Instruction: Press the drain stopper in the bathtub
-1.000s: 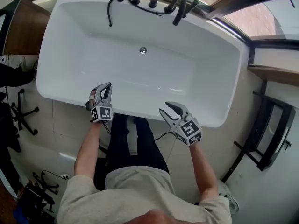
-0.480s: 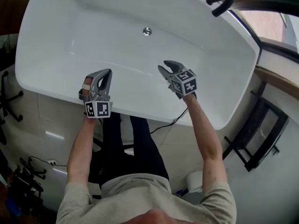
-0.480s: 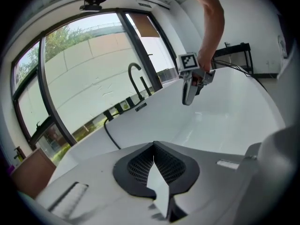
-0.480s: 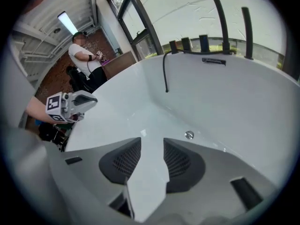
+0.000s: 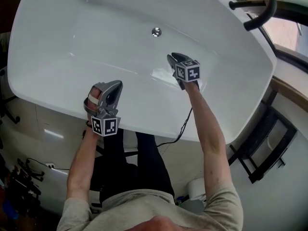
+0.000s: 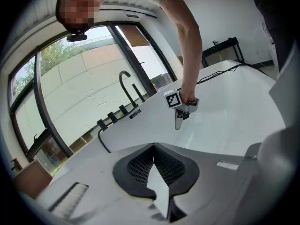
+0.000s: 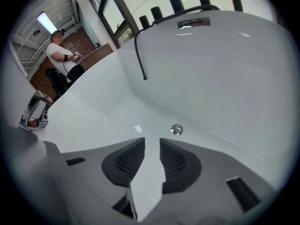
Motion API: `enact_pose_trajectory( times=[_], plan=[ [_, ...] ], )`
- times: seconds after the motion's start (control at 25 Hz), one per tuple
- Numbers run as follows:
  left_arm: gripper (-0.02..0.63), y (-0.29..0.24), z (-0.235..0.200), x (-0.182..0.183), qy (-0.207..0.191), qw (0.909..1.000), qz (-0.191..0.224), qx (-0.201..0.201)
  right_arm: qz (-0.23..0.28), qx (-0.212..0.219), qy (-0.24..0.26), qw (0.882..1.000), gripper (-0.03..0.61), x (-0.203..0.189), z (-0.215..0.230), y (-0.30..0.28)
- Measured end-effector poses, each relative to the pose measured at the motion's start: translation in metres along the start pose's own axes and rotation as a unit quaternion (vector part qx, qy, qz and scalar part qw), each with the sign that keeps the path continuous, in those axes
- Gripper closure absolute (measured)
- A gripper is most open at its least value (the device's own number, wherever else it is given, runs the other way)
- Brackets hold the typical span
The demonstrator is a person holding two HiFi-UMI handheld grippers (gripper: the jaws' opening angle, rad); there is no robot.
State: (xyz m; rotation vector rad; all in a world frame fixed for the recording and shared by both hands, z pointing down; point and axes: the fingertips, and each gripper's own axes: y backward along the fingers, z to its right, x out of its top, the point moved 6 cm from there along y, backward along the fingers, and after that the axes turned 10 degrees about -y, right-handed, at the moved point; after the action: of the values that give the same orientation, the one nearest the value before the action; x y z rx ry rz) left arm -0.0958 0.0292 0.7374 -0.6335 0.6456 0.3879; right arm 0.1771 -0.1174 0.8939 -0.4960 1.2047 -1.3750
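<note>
Low in the white glossy bathtub (image 5: 53,47), toward the tap side, sits the small round chrome drain stopper (image 5: 156,32), untouched. Right gripper (image 5: 176,58) points down at it, still apart. Its jaws have just been closing to a narrow gap with nothing between, probably to form one pressing tip. Left gripper (image 5: 115,85) is pressed together and empty, parked by the near rim, out of the way.

The white floor of the bathtub (image 5: 72,42) is bare, so the way down to the drain stopper (image 5: 156,32), at the far middle, is open from the near side, from left and from right. On the far wall 1 black hose (image 7: 139,55) hangs down, left of the stopper. At the far right corner 1 black faucet (image 5: 262,18) arches over the rim and narrows the room there.
</note>
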Motion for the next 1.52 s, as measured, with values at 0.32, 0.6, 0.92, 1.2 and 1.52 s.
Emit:
enact_pose_trajectory(
  times=[0.32, 0.6, 0.92, 1.2, 1.52],
  plan=[
    [0.612, 0.003, 0.007, 0.012, -0.031, 0.9993, 0.01, -0.016, -0.013, -0.034, 0.003, 0.999, 0.575, -0.008, 0.05, -0.094],
    [0.612, 0.013, 0.002, 0.02, -0.052, 0.9985, 0.016, -0.006, -0.033, -0.083, 0.049, 0.995, 0.577, 0.001, 0.077, -0.178],
    [0.612, 0.016, -0.006, 0.028, -0.057, 0.9981, 0.025, 0.0, -0.032, -0.131, 0.084, 0.987, 0.577, 0.024, 0.098, -0.246],
    [0.612, 0.012, -0.005, 0.025, -0.056, 0.9983, 0.016, -0.002, -0.026, -0.135, 0.091, 0.986, 0.572, 0.023, 0.11, -0.256],
    [0.612, 0.016, -0.001, 0.024, -0.063, 0.9979, 0.013, -0.008, -0.044, -0.138, 0.145, 0.979, 0.574, 0.038, 0.083, -0.261]
  ],
)
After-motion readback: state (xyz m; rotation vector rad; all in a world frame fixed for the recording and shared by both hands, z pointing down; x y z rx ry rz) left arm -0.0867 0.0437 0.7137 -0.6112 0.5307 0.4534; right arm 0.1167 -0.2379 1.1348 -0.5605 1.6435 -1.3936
